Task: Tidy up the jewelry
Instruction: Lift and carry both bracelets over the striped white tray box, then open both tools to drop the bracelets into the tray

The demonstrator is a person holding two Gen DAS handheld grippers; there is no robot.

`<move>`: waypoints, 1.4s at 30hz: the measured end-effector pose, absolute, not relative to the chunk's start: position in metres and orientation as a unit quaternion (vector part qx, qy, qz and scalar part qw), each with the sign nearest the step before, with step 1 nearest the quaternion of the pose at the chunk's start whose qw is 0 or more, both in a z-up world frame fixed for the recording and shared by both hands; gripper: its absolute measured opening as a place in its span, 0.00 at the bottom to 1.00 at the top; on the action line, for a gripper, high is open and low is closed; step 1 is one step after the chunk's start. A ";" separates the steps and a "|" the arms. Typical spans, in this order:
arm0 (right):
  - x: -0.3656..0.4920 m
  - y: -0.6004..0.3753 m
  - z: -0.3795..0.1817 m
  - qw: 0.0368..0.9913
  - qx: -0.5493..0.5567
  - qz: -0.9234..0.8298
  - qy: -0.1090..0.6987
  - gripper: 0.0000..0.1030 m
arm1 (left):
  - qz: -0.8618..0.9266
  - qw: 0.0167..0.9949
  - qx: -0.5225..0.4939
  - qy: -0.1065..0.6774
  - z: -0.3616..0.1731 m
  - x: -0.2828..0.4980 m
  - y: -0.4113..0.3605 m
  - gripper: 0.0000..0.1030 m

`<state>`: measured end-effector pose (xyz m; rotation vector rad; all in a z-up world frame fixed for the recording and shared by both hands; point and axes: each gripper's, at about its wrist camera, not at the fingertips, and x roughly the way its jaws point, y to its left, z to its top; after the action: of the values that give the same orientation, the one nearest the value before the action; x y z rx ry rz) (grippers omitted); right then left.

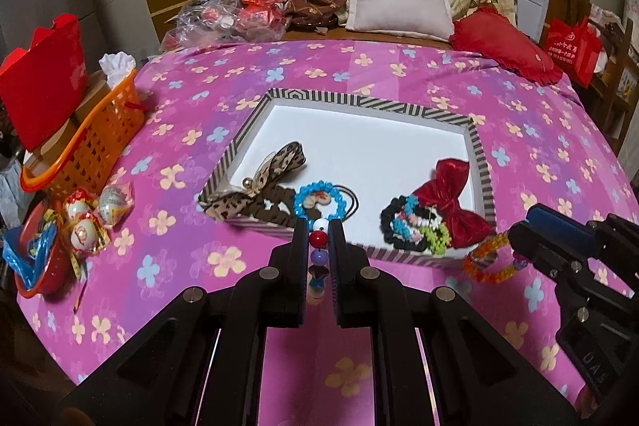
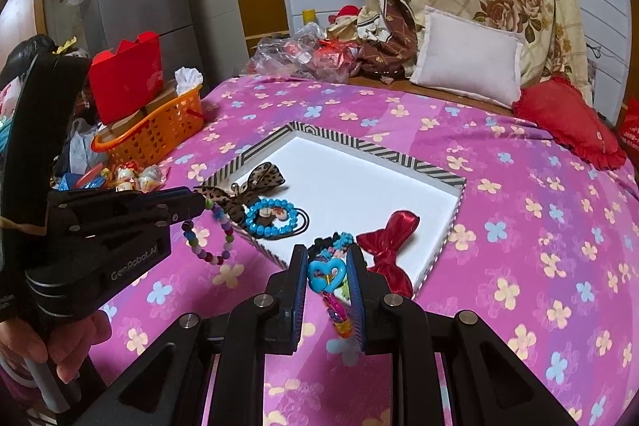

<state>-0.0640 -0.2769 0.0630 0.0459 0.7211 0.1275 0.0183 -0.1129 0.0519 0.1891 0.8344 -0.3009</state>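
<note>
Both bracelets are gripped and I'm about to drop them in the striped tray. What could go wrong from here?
1. The left gripper holds the bead bracelet by one spot, its loop dangling; it could snag the tray rim.
2. The right gripper pinches the orange bracelet at its blue heart charm; that may slip.
3. The near tray edge is crowded with the leopard bow, blue hair tie and red bow, so tangling seems possible.
</note>
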 end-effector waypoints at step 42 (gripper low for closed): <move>0.018 -0.312 -0.022 0.898 0.124 0.012 0.423 0.48 | -0.083 0.873 0.058 0.477 -0.033 0.106 -0.114 0.26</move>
<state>0.0179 -0.3119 -0.0225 0.2569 0.8756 0.0249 0.1064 -0.1137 -0.0329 0.1203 0.9956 -0.1731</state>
